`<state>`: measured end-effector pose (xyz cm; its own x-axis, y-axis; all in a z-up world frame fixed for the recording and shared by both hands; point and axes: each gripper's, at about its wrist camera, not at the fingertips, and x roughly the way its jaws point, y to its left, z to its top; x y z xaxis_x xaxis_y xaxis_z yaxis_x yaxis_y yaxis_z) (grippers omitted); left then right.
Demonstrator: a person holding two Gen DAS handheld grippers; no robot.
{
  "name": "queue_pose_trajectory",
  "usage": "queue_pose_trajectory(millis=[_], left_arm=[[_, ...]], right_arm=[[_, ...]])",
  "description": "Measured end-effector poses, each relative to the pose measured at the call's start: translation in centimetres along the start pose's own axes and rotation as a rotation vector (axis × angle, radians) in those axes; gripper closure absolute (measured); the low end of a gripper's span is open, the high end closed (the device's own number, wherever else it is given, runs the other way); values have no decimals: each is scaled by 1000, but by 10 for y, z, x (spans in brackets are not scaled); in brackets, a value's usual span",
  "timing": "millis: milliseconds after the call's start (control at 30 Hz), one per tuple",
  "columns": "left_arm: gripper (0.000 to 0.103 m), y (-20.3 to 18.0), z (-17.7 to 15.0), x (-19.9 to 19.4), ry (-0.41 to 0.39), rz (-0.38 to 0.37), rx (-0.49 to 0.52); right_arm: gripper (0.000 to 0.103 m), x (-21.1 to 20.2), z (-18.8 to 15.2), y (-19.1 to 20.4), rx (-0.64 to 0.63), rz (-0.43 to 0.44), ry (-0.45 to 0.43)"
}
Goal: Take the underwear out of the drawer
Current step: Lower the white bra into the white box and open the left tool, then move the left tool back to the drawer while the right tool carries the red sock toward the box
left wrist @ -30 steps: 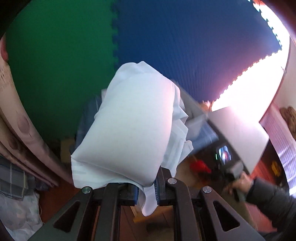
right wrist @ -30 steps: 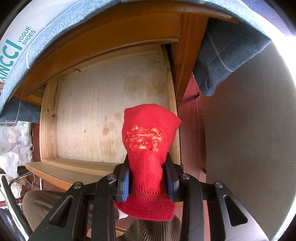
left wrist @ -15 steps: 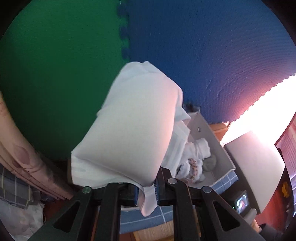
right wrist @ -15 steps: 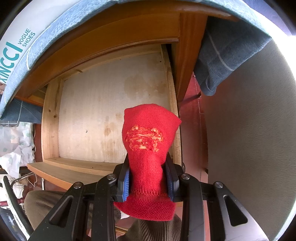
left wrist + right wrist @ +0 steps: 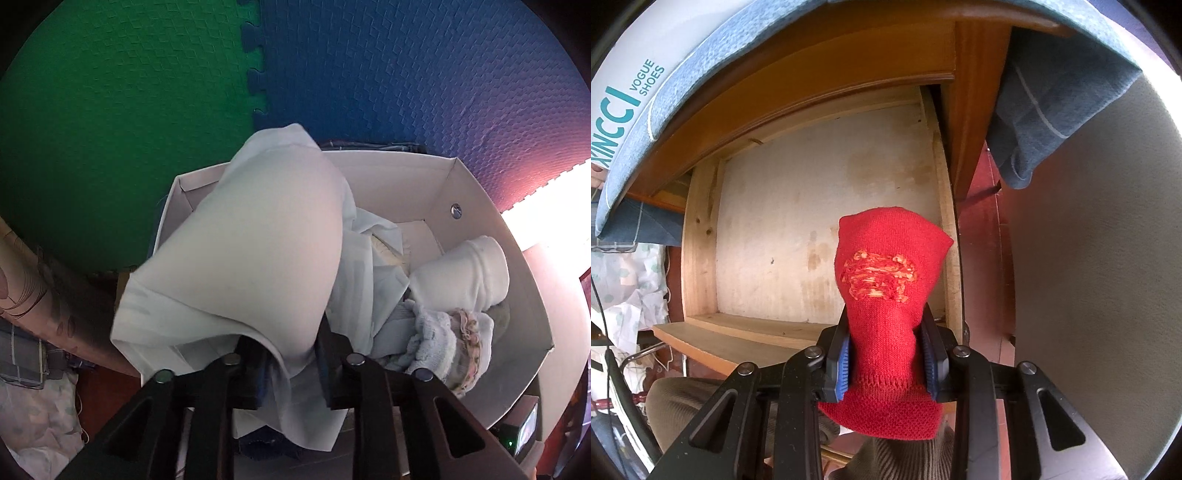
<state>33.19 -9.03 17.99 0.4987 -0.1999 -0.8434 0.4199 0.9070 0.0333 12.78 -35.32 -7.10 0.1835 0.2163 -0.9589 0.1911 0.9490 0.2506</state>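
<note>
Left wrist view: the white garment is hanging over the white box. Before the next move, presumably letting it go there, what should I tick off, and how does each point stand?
1. Left gripper shut on the white garment: ok.
2. Garment above the white box: ok, though most of the box is hidden behind it.
3. Room in the box: cannot tell; a rolled white cloth and a fuzzy bundle fill its right side, the rest is covered.
4. Right gripper shut on the red knit item: ok.
5. Wooden drawer emptied: ok, only its bare stained bottom shows.
</note>
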Motion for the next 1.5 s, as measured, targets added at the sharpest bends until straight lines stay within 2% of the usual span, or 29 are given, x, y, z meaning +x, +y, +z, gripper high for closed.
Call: queue_pose_trajectory(millis=[67, 233, 500, 600, 833, 1033, 1267, 1500], left_arm=[[65, -1, -2, -3, -6, 26, -1], [50, -2, -9, -24, -49, 83, 8], [48, -12, -27, -66, -132, 169, 74], [48, -19, -36, -78, -171, 177, 85], [44, -29, -85, -110, -237, 222, 102], [41, -25, -149, -100, -199, 244, 56], [41, -13, -225, -59, -65, 231, -97], [41, -16, -263, -35, -21, 213, -178]], right_arm=[[73, 0, 0, 0, -2, 0, -1], [73, 0, 0, 0, -3, -5, -3], [73, -2, -1, 4, -7, -21, -20], [74, -2, -2, 6, -10, -32, -26], [74, -6, -4, 13, -24, -67, -49], [74, -9, -6, 17, -41, -91, -76], [74, -24, -10, 28, -100, -102, -144], [74, -57, -21, 45, -158, -53, -188]])
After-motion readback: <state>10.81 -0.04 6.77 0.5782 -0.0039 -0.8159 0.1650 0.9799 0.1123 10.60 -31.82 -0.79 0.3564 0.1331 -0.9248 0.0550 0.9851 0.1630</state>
